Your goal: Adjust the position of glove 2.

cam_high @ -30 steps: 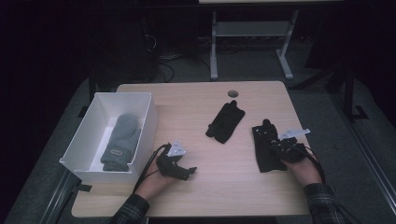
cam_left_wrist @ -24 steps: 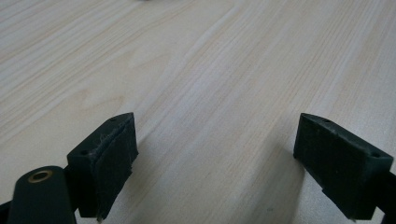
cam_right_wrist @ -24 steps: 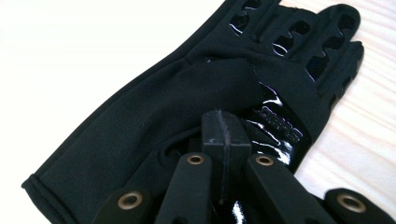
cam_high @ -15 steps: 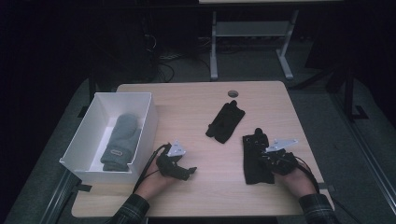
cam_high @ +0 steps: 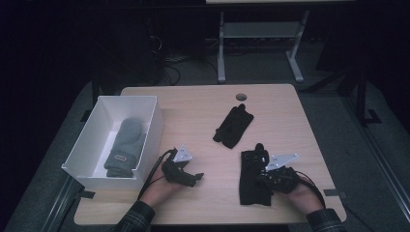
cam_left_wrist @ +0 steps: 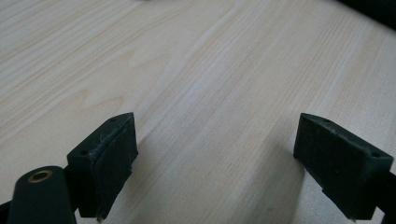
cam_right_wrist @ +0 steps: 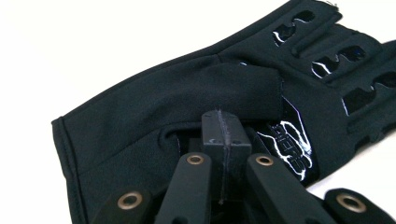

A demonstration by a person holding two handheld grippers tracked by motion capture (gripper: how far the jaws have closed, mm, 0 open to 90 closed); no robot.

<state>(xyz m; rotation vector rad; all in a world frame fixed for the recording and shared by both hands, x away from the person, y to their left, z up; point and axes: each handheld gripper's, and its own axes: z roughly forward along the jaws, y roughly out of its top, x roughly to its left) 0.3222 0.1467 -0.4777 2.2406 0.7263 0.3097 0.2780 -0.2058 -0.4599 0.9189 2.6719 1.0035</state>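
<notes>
Dragging the black glove [cam_high: 254, 176] across the worktop [cam_high: 203, 111] toward the white box [cam_high: 145, 104] — right gripper [cam_right_wrist: 226, 135] pinched tight on its cuff fabric, left gripper [cam_left_wrist: 215, 158] waiting wide beside the box — better lifting slightly, avoiding snagging.

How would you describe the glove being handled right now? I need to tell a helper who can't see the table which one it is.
On the wooden table, look at the near right, by the right tongs. The black glove lies flat there, cuff toward the person, with the tongs shut on a fold of it. Another black glove lies mid-table, untouched, and a grey mitten sits in the white box.
</notes>
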